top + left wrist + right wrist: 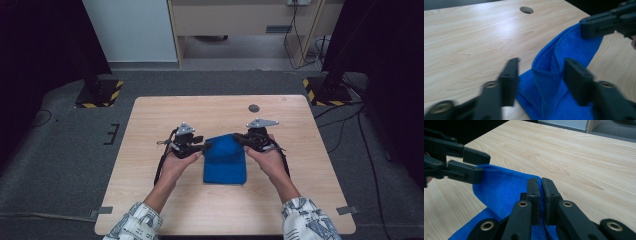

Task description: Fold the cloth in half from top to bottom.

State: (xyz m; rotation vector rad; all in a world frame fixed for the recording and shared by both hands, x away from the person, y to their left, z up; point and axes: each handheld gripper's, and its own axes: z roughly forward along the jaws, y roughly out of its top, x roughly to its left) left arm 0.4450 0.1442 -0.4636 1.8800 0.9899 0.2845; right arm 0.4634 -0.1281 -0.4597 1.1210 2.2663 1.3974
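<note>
In the high view, a person is reaching both forearms in over a light wooden table (150,200), holding the left gripper (204,146) against the left edge of a blue cloth (225,165) and the right gripper (239,137) against its upper right corner. The cloth is lying near the middle of the table, its near part flat and its far part bunching up between the two grippers, and a small round hole (254,108) is showing in the table beyond it. In the left gripper view, the left gripper (541,77) is standing partly open, its jaws apart on either side of a raised fold of the cloth (549,75) without pressing on it; the fold is standing up between them while the rest of the cloth is lying on the table (474,37). Farther off in that view, the right gripper (594,31) is pinching the cloth's far edge, and the hole (526,10) is sitting near the top. In the right gripper view, the right gripper (540,182) is closing tight on a thin edge of the cloth (499,192), its jaws almost meeting, while the left gripper (480,166) is sitting across the cloth with its jaws parted around the cloth's other edge, above the table (586,157).
</note>
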